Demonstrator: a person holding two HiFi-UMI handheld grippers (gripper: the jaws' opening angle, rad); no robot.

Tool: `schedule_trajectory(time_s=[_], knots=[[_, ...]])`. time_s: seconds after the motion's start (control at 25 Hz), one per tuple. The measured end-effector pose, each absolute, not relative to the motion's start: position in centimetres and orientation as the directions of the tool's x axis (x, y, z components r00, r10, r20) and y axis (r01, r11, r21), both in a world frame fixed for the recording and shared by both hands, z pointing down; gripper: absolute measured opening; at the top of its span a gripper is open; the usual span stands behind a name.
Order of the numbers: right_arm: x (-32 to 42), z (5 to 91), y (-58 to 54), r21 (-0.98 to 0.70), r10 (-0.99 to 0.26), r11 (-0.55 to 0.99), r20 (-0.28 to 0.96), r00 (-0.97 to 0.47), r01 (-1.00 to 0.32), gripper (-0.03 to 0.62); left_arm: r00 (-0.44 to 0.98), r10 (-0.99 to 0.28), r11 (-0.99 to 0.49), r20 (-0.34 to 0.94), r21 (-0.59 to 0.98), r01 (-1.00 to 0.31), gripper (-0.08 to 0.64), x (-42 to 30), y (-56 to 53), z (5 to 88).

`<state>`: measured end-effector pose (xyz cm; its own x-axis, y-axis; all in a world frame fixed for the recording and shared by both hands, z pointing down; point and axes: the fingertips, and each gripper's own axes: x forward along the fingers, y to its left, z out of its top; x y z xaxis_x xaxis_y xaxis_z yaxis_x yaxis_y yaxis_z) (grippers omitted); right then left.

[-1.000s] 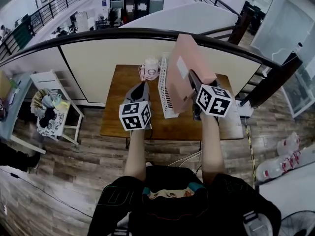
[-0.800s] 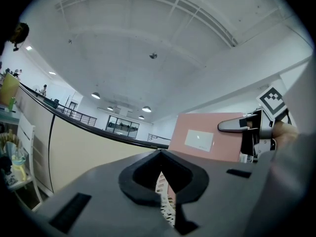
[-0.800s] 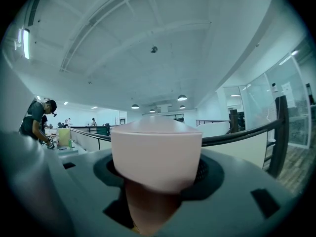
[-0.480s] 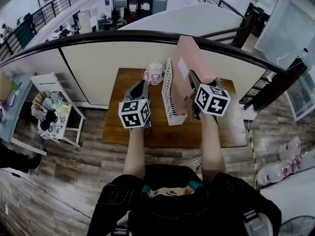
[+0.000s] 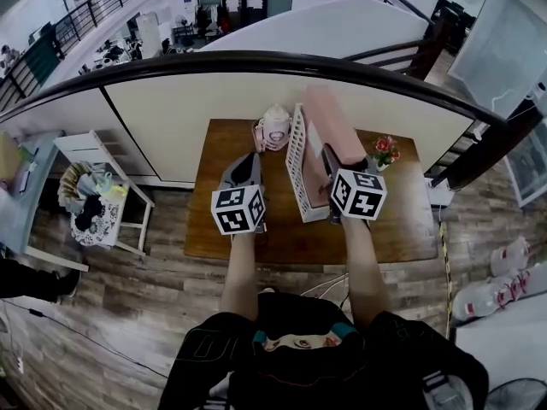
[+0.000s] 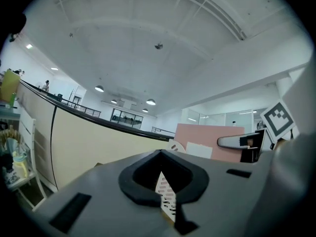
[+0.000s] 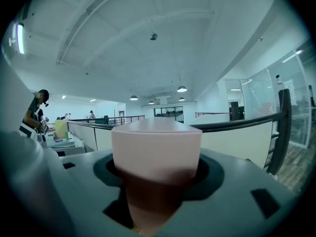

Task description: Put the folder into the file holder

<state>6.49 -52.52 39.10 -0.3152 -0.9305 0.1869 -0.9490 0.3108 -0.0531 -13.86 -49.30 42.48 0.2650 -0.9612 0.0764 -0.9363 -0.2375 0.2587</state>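
A pink folder (image 5: 329, 131) stands upright and tilted over the right side of the white perforated file holder (image 5: 301, 165) on the brown table (image 5: 256, 237). My right gripper (image 5: 328, 162) is shut on the folder's near edge, and in the right gripper view the folder (image 7: 155, 152) fills the space between the jaws. Whether the folder's lower edge is inside the holder I cannot tell. My left gripper (image 5: 249, 159) hovers left of the holder, apart from it, jaws shut on nothing. In the left gripper view a strip of the holder (image 6: 165, 194) shows behind the jaws, with the folder (image 6: 205, 142) beyond.
A pink and white mug-like object (image 5: 273, 128) stands at the table's back, left of the holder. A small pot of red flowers (image 5: 385, 150) is at the back right. A curved railing wall (image 5: 171, 101) runs behind the table. A white chair with clutter (image 5: 94, 190) stands at the left.
My right gripper has brought the folder down and to the left, closer onto the holder. The flowers that it hid now show. The left gripper has hardly moved.
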Motion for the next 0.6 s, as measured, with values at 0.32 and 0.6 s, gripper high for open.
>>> schedule_trajectory(time_s=[0.32, 0.6], knots=[[5.2, 44.9, -52.4, -0.037, -0.929, 0.302, 0.211, -0.303, -0.953, 0.288, 0.261, -0.957, -0.217, 0.126, 0.286, -0.933, -0.003, -14.4, -49.1, 45.3], [2.4, 45.5, -54.5, -0.002, -0.923, 0.327, 0.214, -0.319, -0.945, 0.288, 0.259, -0.956, -0.206, 0.136, 0.315, -0.926, -0.003, -15.6, -50.0, 46.3]])
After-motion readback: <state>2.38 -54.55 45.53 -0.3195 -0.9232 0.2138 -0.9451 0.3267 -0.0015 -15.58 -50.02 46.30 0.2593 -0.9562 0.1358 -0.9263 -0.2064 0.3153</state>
